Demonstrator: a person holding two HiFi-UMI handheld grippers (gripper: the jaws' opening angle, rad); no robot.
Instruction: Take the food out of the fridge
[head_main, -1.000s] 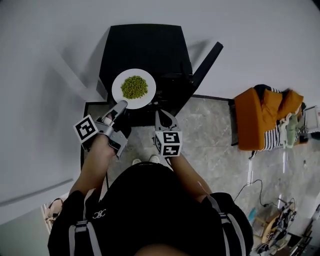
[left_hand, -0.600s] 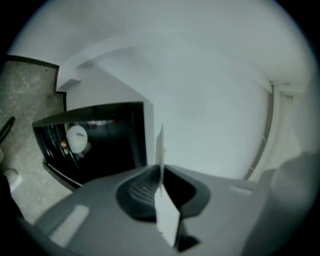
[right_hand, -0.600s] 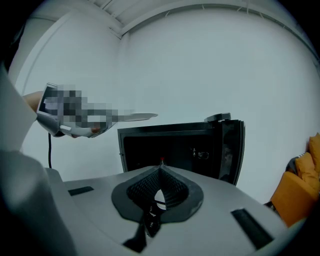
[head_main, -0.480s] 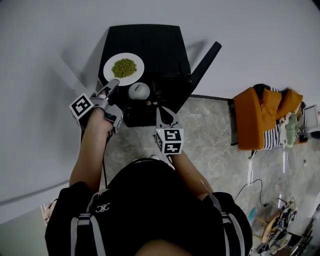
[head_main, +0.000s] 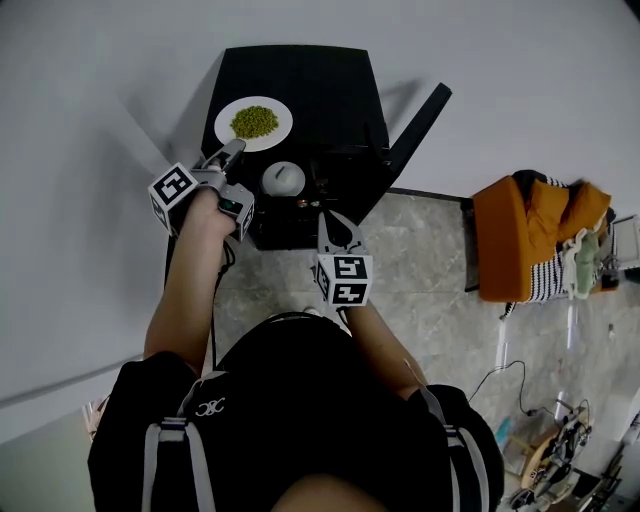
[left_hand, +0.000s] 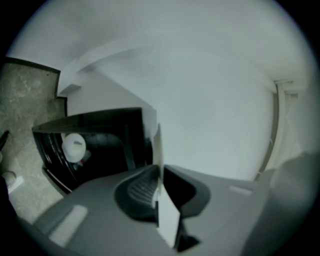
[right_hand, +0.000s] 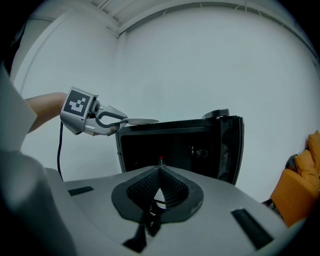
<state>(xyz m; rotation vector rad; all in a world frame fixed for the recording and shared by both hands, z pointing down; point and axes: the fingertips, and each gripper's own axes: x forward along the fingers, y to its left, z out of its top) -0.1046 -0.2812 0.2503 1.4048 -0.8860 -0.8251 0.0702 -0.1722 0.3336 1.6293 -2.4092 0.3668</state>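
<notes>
A white plate of green peas hangs over the left part of the black fridge's top. My left gripper is shut on the plate's near rim. In the left gripper view the plate stands edge-on between the jaws of the left gripper. From the right gripper view the left gripper holds the plate level, at the height of the fridge top. A white lidded bowl sits inside the open fridge. My right gripper is shut and empty before the opening.
The fridge door stands open to the right. An orange garment lies over a seat at the far right, with cables on the stone floor beyond. A white wall backs the fridge.
My left gripper carried the plate from in front of the fridge opening leftward and away, over the fridge top. The white bowl inside came into view. The right gripper stayed put.
</notes>
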